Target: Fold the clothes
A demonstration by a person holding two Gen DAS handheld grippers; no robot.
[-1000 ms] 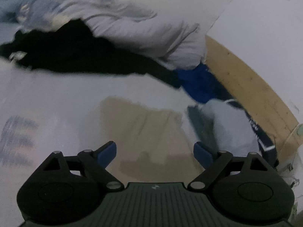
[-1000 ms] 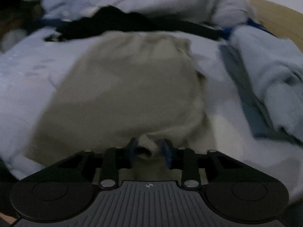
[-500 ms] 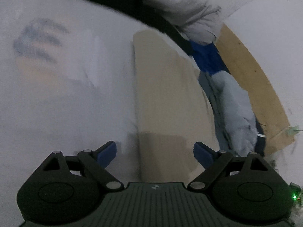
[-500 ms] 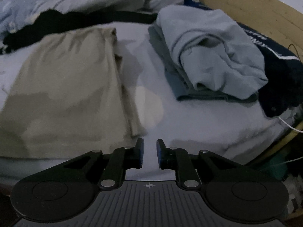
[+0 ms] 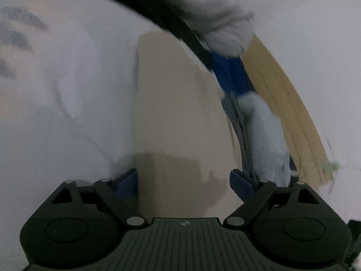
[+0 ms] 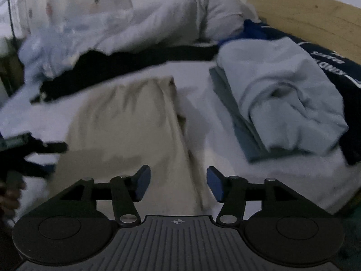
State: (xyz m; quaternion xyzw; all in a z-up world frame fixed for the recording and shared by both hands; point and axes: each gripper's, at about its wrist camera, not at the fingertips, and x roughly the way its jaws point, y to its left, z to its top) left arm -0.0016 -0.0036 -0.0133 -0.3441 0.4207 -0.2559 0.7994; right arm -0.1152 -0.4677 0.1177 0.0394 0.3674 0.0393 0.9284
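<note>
A beige garment (image 6: 126, 131) lies folded lengthwise on the white sheet (image 6: 196, 103). In the left wrist view the beige garment (image 5: 176, 103) runs away from me. Its near end lies between the wide-apart fingers of my left gripper (image 5: 183, 185), which is open, and the pads do not press on it. My right gripper (image 6: 178, 185) hovers above the garment's right edge. Its jaws are opening and nothing is pinched between them. The left gripper (image 6: 29, 151) also shows at the left edge of the right wrist view, at the garment's left side.
A light blue sweatshirt (image 6: 282, 103) lies crumpled on a folded grey-blue piece (image 6: 246, 140) to the right, with a navy garment (image 6: 334, 63) behind it. A black garment (image 6: 135, 63) and a white duvet (image 6: 158, 22) lie beyond. A wooden bed frame (image 6: 304, 11) borders the right.
My right gripper let go of the beige fabric, rose and drew back, and its jaws spread apart. My left gripper sank toward the garment's near end and rolled.
</note>
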